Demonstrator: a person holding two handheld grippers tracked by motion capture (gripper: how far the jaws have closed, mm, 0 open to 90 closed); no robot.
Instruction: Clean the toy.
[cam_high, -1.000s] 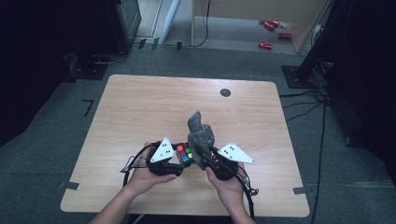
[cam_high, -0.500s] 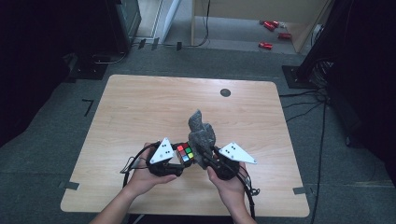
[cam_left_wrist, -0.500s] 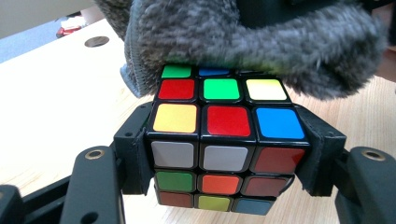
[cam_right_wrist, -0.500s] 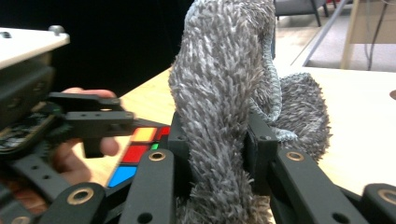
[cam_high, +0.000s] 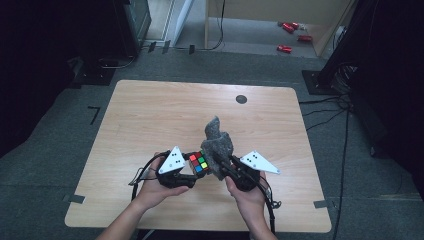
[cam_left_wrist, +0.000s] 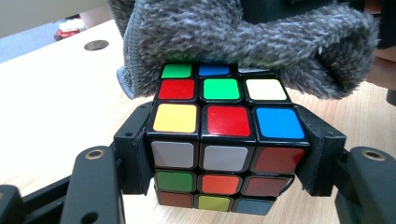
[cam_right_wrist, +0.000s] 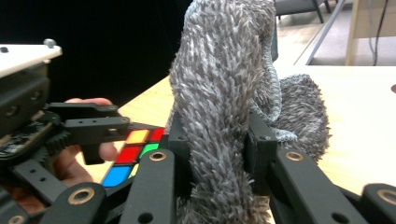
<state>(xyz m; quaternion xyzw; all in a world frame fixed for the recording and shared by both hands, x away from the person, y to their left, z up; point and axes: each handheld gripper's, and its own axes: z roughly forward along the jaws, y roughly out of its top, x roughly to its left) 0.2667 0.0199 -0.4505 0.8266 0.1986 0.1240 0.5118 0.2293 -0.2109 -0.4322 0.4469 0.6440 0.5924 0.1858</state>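
A scrambled puzzle cube (cam_left_wrist: 219, 140) with coloured stickers sits clamped between the black jaws of my left gripper (cam_left_wrist: 226, 158), just above the wooden table. From above, the cube (cam_high: 198, 163) shows between both hands near the table's front edge. My right gripper (cam_right_wrist: 217, 154) is shut on a fluffy grey cloth (cam_right_wrist: 224, 93), which stands up in a fold. That cloth (cam_high: 217, 142) presses against the cube's far top face, and in the left gripper view the cloth (cam_left_wrist: 243, 37) drapes over the cube's upper rows. The left gripper (cam_high: 181, 172) and right gripper (cam_high: 225, 167) face each other closely.
The wooden table (cam_high: 150, 115) has a round dark grommet (cam_high: 241, 99) near its far edge. Cables trail from both grippers toward the front edge. Red items (cam_high: 290, 30) lie on the floor beyond the table, and dark equipment stands to the left and right.
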